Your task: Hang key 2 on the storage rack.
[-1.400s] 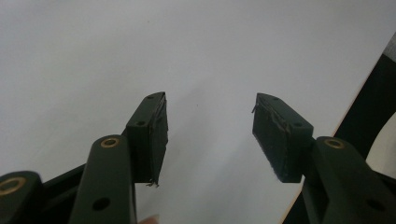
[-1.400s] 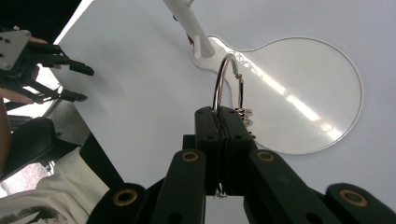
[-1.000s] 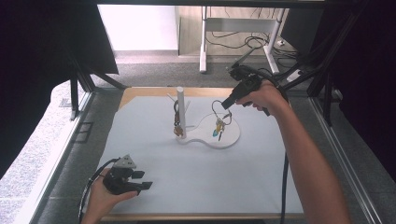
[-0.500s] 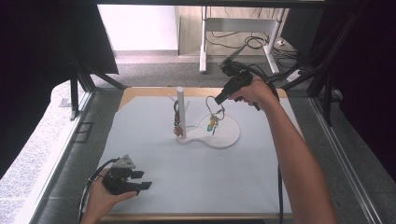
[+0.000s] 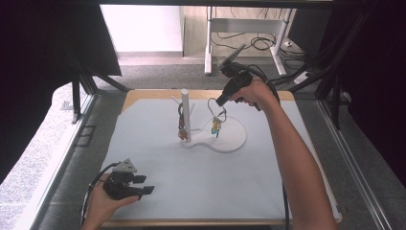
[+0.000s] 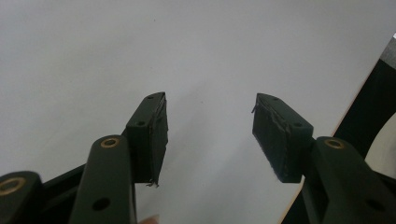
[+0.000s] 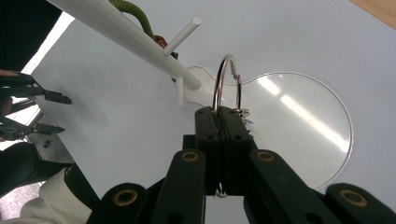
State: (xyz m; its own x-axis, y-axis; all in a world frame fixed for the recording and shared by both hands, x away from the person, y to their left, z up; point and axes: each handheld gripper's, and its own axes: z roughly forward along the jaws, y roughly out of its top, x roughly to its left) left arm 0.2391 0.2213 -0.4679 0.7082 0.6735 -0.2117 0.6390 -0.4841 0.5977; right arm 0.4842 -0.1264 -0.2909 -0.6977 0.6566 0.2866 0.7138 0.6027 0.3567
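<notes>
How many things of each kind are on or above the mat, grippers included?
Grippers: 2, left gripper and right gripper
White peg stands: 1, stand
Key rings: 2, held ring and hung ring
Total: 5

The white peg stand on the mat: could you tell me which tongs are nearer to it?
Right. The right tongs hold a key ring just beside the stand; the left tongs rest open at the mat's near left corner.

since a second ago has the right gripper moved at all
Yes. The right gripper, shut on the key ring, has lifted and drifted toward the white post, so the keys now hang above the white base.
</notes>
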